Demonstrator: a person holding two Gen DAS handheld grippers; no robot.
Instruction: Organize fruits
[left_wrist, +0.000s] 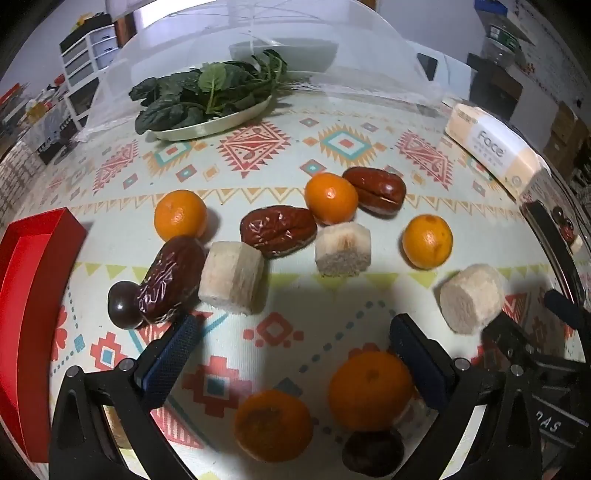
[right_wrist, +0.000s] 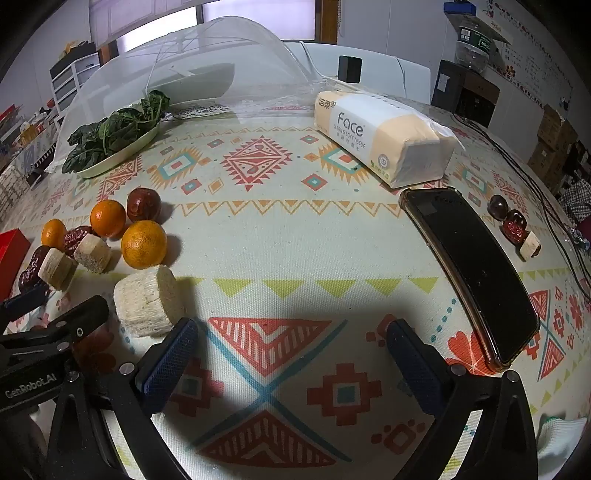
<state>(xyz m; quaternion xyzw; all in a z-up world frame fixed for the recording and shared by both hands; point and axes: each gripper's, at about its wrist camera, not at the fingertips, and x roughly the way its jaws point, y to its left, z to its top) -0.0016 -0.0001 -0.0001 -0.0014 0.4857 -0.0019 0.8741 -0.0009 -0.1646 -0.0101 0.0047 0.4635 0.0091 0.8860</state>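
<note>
Left tongs (left_wrist: 293, 338) spread, empty | right tongs (right_wrist: 291, 341) spread, empty | oranges (left_wrist: 180, 214) on tablecloth (right_wrist: 280, 229)

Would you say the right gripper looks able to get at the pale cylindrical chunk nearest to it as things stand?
Probably yes. The right gripper is open and empty, and the pale chunk stands just beyond its left finger with bare tablecloth around it. The left gripper's black frame beside it might crowd the approach.

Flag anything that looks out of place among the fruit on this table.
A phone lies on the tablecloth beside a tissue pack, and three small fruit pieces sit apart beyond it, away from the main fruit pile.
</note>
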